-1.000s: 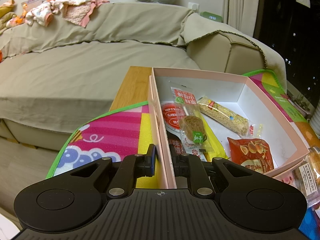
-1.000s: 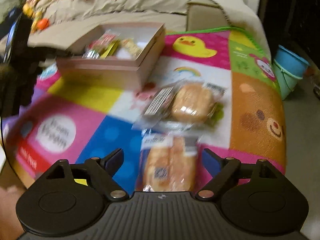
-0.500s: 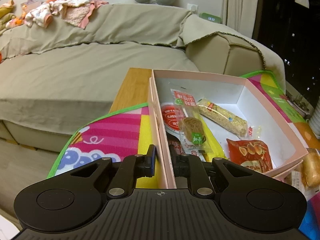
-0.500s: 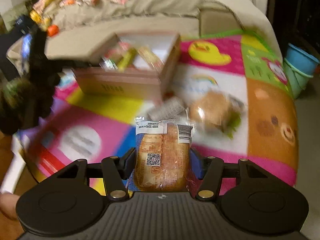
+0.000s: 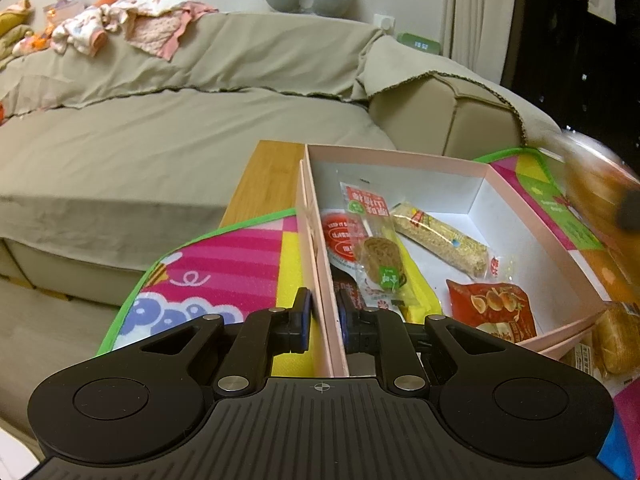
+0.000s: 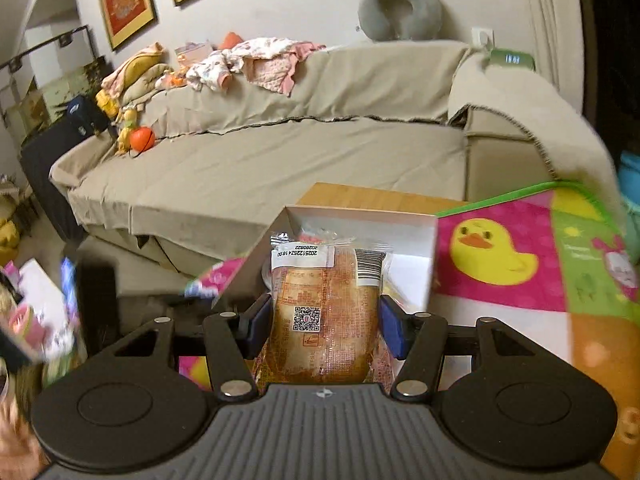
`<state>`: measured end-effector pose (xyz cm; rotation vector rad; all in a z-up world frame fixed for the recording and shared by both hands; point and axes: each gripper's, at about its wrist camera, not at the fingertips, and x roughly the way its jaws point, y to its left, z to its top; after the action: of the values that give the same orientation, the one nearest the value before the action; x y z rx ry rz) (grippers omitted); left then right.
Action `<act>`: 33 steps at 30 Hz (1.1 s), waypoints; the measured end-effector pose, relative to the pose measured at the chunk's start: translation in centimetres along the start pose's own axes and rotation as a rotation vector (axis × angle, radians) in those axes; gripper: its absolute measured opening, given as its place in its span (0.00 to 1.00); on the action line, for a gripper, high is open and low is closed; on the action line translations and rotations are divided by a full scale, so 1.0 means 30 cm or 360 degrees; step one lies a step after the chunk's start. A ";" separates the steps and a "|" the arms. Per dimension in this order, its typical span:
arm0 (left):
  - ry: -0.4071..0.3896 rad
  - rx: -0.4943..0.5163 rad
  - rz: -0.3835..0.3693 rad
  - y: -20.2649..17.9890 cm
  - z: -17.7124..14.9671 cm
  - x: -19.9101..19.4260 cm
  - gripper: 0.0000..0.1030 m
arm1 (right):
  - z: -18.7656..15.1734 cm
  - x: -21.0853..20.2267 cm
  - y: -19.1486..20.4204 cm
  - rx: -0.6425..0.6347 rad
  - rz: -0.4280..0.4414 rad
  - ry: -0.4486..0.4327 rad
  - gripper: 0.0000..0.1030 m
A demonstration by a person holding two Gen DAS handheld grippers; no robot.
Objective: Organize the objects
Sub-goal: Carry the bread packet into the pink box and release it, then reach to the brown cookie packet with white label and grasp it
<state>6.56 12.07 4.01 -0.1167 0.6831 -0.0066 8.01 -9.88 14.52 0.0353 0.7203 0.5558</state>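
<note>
Between the blue pads of the right gripper [image 6: 324,324] sits a wrapped bread loaf [image 6: 322,312], its fingers clamped on the packet's two sides; the packet stands lengthwise along the fingers, its printed label and barcode end pointing away from the camera, held above the colourful play mat [image 6: 520,280] and in front of the pink box [image 6: 360,216]. The loaf's near end is cut off by the gripper body, and the loaf hides most of the box's inside in this view. On the near left wall of that box [image 5: 320,280] the left gripper [image 5: 322,320] is pinched tight, one finger outside the wall and one inside. Within the box lie a round biscuit packet [image 5: 380,256], a long grain bar [image 5: 440,240] and a red snack bag [image 5: 492,312]. Another wrapped bun [image 5: 616,340] lies on the mat just outside the box's near right corner, partly cut off. At the left view's right edge an orange-brown blur [image 5: 596,192] is too smeared to identify. Beyond the wooden tabletop [image 5: 268,176] stands a covered sofa [image 5: 180,140].
</note>
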 end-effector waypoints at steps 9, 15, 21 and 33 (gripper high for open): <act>-0.0002 -0.0001 -0.0011 0.007 -0.003 -0.008 0.16 | -0.001 0.169 0.015 0.0035 -0.0069 0.0016 0.62; -0.0007 -0.0005 -0.0011 0.005 -0.006 -0.008 0.16 | -0.114 0.060 0.020 -0.0149 -0.0286 -0.0032 0.69; 0.0000 -0.0004 0.0000 0.003 -0.007 -0.010 0.16 | -0.216 -0.052 -0.015 -0.0179 -0.0371 -0.0021 0.74; 0.0008 0.0003 0.0000 0.007 -0.008 -0.013 0.16 | -0.376 -0.025 -0.102 -0.0013 -0.0375 0.0194 0.83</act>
<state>6.09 12.28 4.06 -0.1145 0.6880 -0.0074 1.84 -14.64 5.77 -0.0907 0.8281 0.3374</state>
